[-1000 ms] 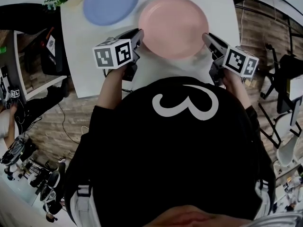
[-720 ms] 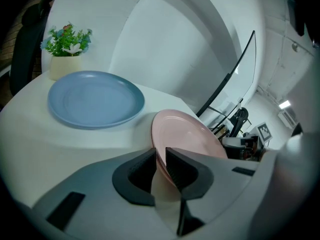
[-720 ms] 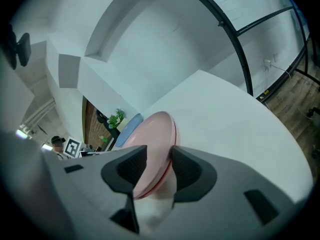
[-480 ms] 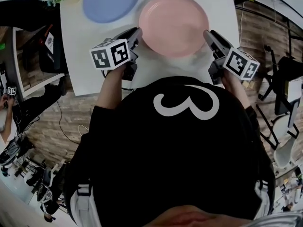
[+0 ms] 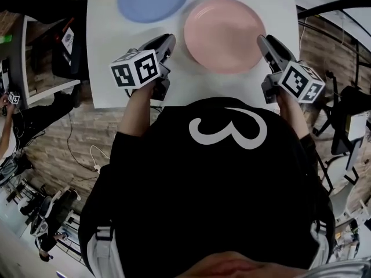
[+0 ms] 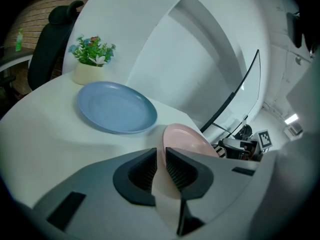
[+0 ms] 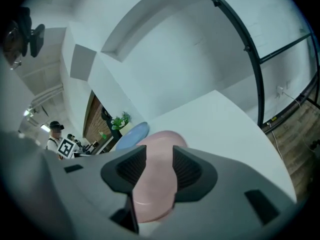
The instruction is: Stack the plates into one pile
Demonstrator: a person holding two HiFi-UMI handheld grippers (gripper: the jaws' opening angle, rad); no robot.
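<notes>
Currently the pink plate [image 5: 225, 33] lies flat on the white bench [image 5: 110, 68] near its front edge. The blue plate [image 5: 153, 0] sits close beside it, farther back and to the left, and their rims do not overlap, so no pile exists yet. The right gripper [image 5: 264, 39] is at the pink plate's right rim. Its jaws have just been opening and stand wide, with the plate showing between them and neither pad pressing on it. The left gripper [image 5: 170, 38] hangs just off the left rim, jaws drawn to a thin slit and holding nothing; the plate shows beyond the slit. The step in hand looks like taking hold of the pink plate to carry it onto the blue one. To do that well, the right jaws should slide deep over the lip before closing, since a shallow bite on a smooth rim would probably slip or let the plate droop. The left gripper must open wider to share the load. The plate should stay level, clear the blue rim, land centred, and keep off the flower pot [image 6: 90, 64] behind.
</notes>
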